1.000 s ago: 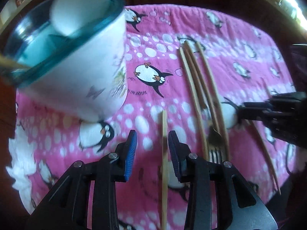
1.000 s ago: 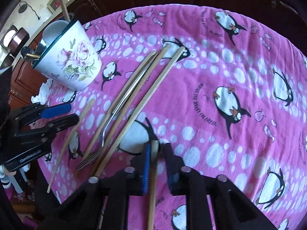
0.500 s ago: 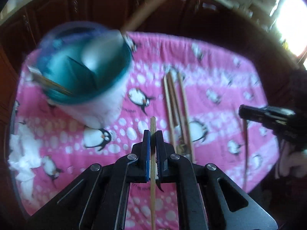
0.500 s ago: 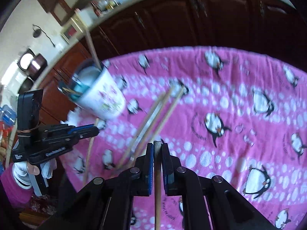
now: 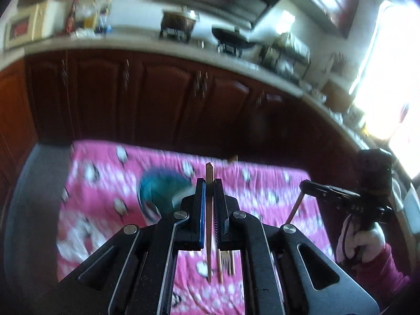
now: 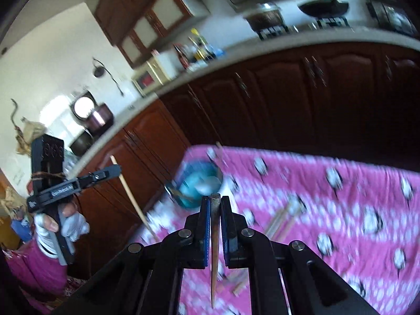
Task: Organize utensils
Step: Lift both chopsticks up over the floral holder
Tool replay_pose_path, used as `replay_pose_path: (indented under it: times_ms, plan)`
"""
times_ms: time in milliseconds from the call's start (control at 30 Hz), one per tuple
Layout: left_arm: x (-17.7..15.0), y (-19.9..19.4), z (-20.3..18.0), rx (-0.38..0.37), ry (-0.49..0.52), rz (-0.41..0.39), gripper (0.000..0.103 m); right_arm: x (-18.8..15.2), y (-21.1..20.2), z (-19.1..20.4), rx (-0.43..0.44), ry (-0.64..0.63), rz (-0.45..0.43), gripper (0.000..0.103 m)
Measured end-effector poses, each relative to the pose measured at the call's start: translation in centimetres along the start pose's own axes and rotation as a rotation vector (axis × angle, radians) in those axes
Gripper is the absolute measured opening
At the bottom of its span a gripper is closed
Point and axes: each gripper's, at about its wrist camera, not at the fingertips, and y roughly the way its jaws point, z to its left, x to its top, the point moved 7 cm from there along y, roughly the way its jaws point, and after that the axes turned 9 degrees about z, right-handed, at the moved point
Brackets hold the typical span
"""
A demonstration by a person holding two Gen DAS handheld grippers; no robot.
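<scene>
My left gripper (image 5: 209, 183) is shut on a wooden chopstick (image 5: 209, 223), held high above the table; it also shows in the right wrist view (image 6: 113, 169) with its chopstick (image 6: 131, 197) hanging down. My right gripper (image 6: 215, 200) is shut on another chopstick (image 6: 214, 249); in the left wrist view it appears at the right (image 5: 304, 183). The teal-rimmed cup (image 5: 162, 194) stands blurred on the pink penguin cloth (image 5: 105, 183), also in the right wrist view (image 6: 199, 183). A fork (image 5: 227, 260) and more chopsticks (image 6: 281, 220) lie on the cloth.
Dark wooden cabinets (image 5: 157, 97) and a kitchen counter (image 5: 183, 50) stand behind the table. White tissue (image 5: 71, 239) lies at the cloth's left edge.
Both grippers have risen well above the table, each carrying its chopstick, and the views have tilted up toward the kitchen. The left gripper closed on its chopstick a second ago.
</scene>
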Motion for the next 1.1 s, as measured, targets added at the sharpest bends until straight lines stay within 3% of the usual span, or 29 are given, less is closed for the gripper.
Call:
replay_pose_path:
  times_ms: [167,333,533,733,933,1100]
  plan:
    - [4.7,-2.1,1.5,0.088,0.003,-0.117,0.004,6.4,-0.9,4.1,-0.009,-0.083,-0.100,0.007]
    - [7.8,-0.9,3.9,0.223,-0.003,-0.194,0.004,12.0,0.9,6.7,-0.086,-0.140,-0.178,0.007]
    - [8.0,2.6,6.2,0.267,-0.015,-0.183,0.004,15.7,5.9,8.3,-0.152,-0.205,-0.192,0.007]
    - [6.6,6.3,8.1,0.262,-0.037,-0.125,0.004,16.7,10.3,7.4,-0.163,-0.200,-0.178,0.007]
    - [5.4,8.1,8.5,0.258,-0.030,-0.088,0.004,17.8,10.1,8.0,-0.103,-0.215,-0.171,0.007]
    - [4.8,9.2,8.7,0.246,-0.044,-0.069,0.004,19.1,9.4,9.0,-0.135,-0.256,-0.223,0.007]
